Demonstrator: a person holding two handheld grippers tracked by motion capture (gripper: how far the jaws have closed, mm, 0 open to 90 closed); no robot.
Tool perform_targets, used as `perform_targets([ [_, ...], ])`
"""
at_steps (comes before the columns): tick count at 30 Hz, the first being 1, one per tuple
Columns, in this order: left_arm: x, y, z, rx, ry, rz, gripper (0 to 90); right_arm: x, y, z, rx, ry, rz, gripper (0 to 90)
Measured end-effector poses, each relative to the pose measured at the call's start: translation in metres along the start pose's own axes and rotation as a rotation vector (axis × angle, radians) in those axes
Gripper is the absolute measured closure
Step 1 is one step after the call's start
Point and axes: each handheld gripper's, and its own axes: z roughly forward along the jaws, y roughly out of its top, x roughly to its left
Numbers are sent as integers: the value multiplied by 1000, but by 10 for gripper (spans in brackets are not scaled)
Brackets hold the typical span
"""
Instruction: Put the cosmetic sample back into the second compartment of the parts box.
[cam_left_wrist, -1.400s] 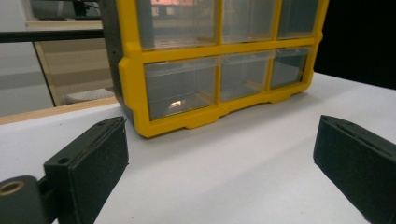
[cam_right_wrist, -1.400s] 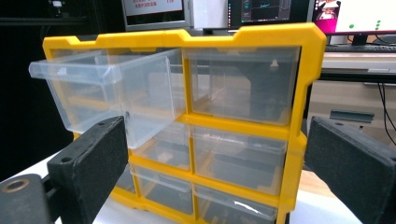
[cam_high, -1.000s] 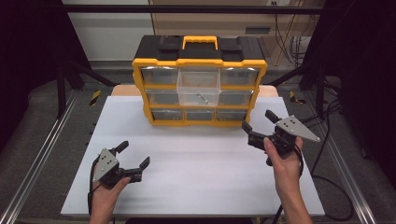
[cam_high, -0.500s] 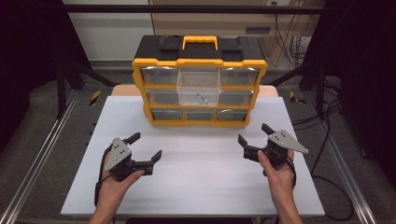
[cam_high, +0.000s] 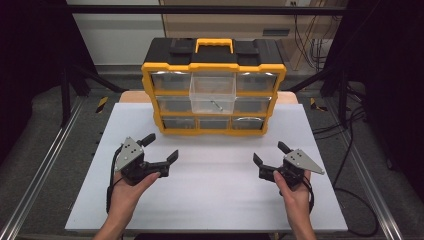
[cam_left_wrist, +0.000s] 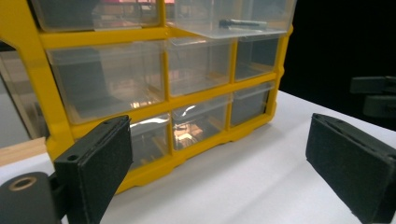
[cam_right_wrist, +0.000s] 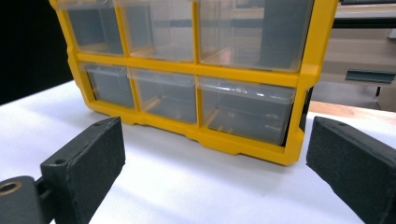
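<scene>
So the yellow-and-black plastic drawer organizer with clear drawers (cam_high: 214, 95) sits at the far middle of the white tabletop (cam_high: 215, 195). Its long axis runs left to right across the tabletop, with the drawer fronts facing the person and the yellow carry handle (cam_high: 214, 44) on top. It's three rows of drawers, and the clear middle drawer in the top row (cam_high: 213, 93) is pulled out toward the near side, with a small dark metal piece (cam_high: 216, 104) lying in it.

Both grippers are held above the near part of the tabletop, well apart from the organizer and from each other. The left gripper (cam_high: 161, 148) has its fingers spread wide with nothing between them, pointing toward the organizer's lower drawers. The right gripper (cam_high: 271, 153) has just been opening its fingers; they're wide too, with nothing in them, and in the right gripper view it's aimed at the organizer's bottom right corner.
</scene>
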Motion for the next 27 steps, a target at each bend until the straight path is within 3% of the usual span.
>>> perform_targets([
  [4,3,4,-1,-8,16,-9,80,3,-4,0,4,1,-17,49],
  [8,3,6,-2,-9,28,-9,99,3,-10,0,-4,-1,-1,50],
  [14,2,11,-3,1,21,-18,161,2,-14,-3,-4,4,-5,52],
  [27,-17,28,12,11,-34,38,428,4,-22,-7,8,11,-25,53],
])
